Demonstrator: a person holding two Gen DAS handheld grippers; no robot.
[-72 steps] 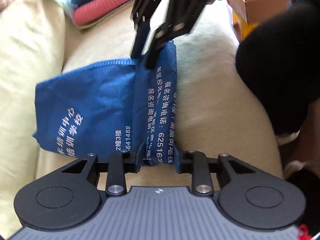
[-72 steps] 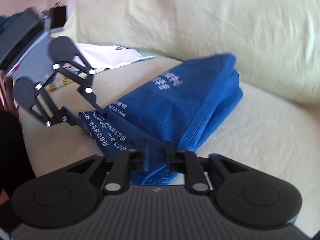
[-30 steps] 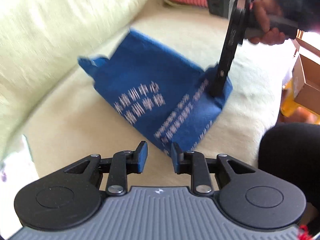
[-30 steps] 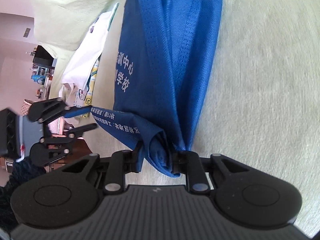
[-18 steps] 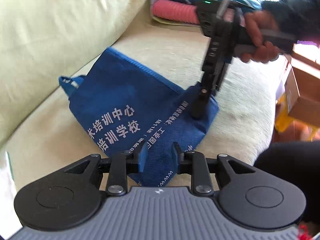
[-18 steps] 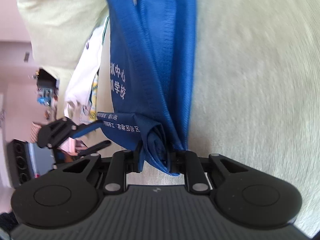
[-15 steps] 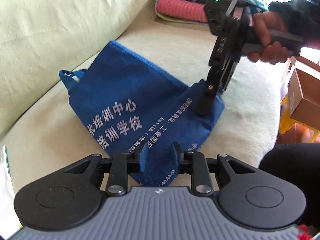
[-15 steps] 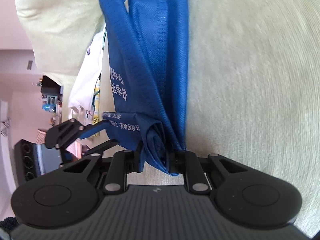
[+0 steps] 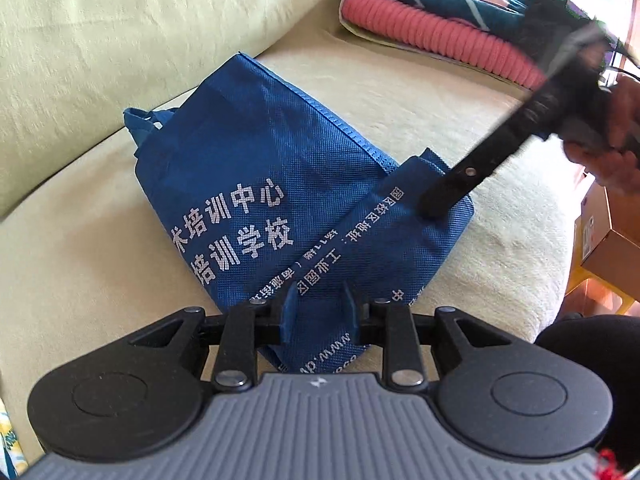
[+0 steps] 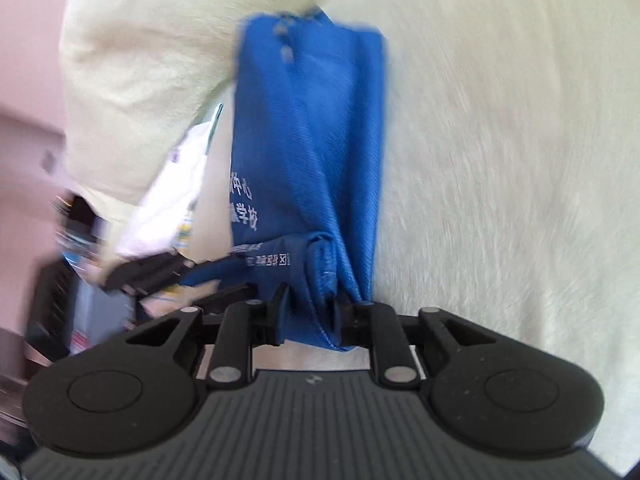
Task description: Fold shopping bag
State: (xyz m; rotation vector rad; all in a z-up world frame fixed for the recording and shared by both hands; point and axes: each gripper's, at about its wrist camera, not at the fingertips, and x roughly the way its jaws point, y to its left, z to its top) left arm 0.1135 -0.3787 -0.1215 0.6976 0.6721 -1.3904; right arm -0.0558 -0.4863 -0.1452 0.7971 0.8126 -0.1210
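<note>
A blue shopping bag (image 9: pixel 260 168) with white print lies partly folded on the cream sofa seat (image 9: pixel 80 272), its handles toward the back cushion. My left gripper (image 9: pixel 318 306) hangs over the bag's near corner. That corner lies between the fingers, which keep a gap and do not pinch it. From the right, my right gripper (image 9: pixel 438 204) reaches in and holds the folded-over far corner. In the right wrist view the bag (image 10: pixel 312 120) runs away from the right gripper (image 10: pixel 310 304), and a bunched fold fills the jaws, which are opening. The left gripper (image 10: pixel 216 276) shows blurred at the left.
The sofa's back cushion (image 9: pixel 120 40) rises behind the bag. A pink knitted piece (image 9: pixel 432 40) and teal cloth are stacked at the far end. A cardboard box (image 9: pixel 604 248) stands beyond the seat edge by a person's dark knee (image 9: pixel 592 340). White printed plastic (image 10: pixel 172 200) lies beside the bag.
My left gripper has come down and closer, so the bag's near corner now lies between its fingers. The right gripper has swung and tilted while staying on the folded corner, jaws slightly wider.
</note>
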